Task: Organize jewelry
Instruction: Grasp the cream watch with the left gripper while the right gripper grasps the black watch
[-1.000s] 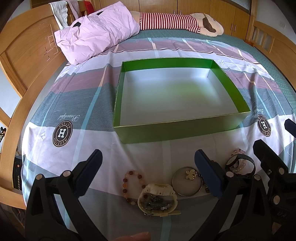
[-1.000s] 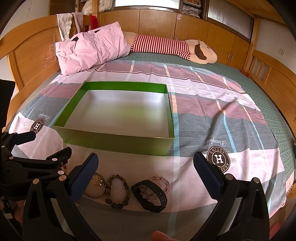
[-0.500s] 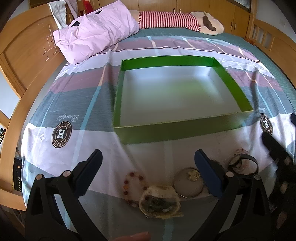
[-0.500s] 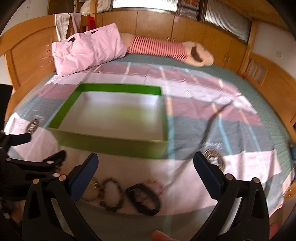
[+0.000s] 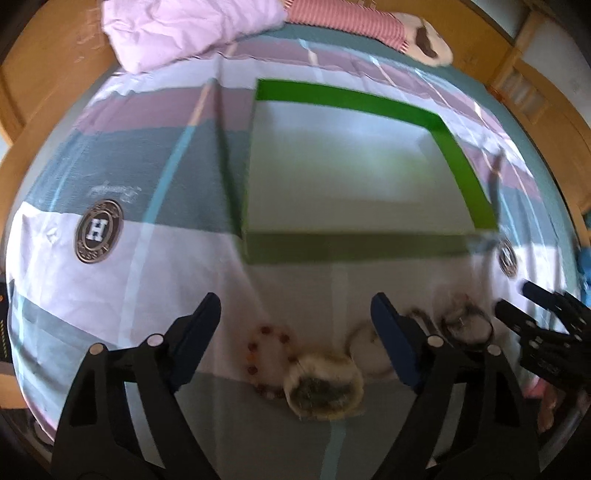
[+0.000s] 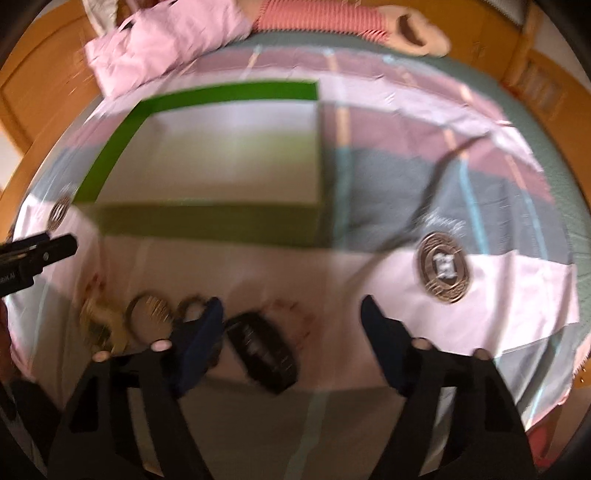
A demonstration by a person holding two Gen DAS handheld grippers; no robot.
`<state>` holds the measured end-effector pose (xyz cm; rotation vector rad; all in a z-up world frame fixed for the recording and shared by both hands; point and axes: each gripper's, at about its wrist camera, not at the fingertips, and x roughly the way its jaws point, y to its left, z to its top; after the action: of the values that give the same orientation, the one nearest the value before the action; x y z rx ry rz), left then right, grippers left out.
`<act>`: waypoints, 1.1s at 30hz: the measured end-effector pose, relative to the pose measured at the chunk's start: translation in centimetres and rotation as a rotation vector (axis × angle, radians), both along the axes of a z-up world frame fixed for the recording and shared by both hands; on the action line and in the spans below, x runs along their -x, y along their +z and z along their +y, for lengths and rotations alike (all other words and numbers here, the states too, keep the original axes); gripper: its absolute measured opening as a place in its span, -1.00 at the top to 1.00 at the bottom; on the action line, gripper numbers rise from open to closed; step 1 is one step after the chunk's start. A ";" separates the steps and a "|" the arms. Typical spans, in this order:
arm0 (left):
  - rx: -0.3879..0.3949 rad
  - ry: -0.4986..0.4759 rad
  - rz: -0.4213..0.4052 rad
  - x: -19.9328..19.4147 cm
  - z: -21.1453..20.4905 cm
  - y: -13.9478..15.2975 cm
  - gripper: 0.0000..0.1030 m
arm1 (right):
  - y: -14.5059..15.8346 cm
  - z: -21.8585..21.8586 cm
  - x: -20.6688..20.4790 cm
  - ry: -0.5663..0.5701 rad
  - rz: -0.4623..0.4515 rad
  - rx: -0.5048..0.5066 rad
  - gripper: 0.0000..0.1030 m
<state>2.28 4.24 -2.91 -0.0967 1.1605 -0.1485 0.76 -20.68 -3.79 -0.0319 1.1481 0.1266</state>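
An open green box (image 5: pixel 354 247) (image 6: pixel 207 225) with a pale floor lies on the bed. Jewelry lies in a row in front of it. In the left wrist view my left gripper (image 5: pixel 295 317) hovers above a red bead bracelet (image 5: pixel 266 354) and a cream shell dish (image 5: pixel 323 384); its jaws are closing with nothing pressed between them. In the right wrist view my right gripper (image 6: pixel 291 317) hangs over a black wristband (image 6: pixel 264 350) and a pink bead bracelet (image 6: pixel 295 317); its jaws are closing too, pads apart from both. Both views are blurred.
A round compact (image 6: pixel 147 317) and a dark bead bracelet (image 6: pixel 190 306) lie left of the wristband. A pink pillow (image 5: pixel 184 29) and a striped plush toy (image 5: pixel 347 22) rest at the head of the bed. A wooden bed frame (image 5: pixel 48 74) runs along both sides.
Both grippers tipped downward and came closer to the jewelry row. Their jaws stand narrower than before. The box and jewelry kept their places on the bed.
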 end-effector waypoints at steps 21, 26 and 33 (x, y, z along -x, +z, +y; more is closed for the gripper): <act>-0.078 -0.005 0.162 -0.5 1.7 -5.5 -0.56 | -3.5 -1.2 -2.0 -0.099 0.011 0.096 0.23; 0.063 -0.041 0.148 0.0 2.2 -3.8 -0.59 | -3.1 -1.9 -1.9 -0.107 0.008 0.074 0.21; 0.102 -0.109 0.214 0.1 0.2 -4.6 -0.23 | -4.4 -1.7 -2.4 -0.099 0.046 0.115 0.20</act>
<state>2.23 4.45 -7.54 -0.1417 1.3721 -0.2994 3.20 -22.42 -8.21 -0.0745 1.1994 -0.0270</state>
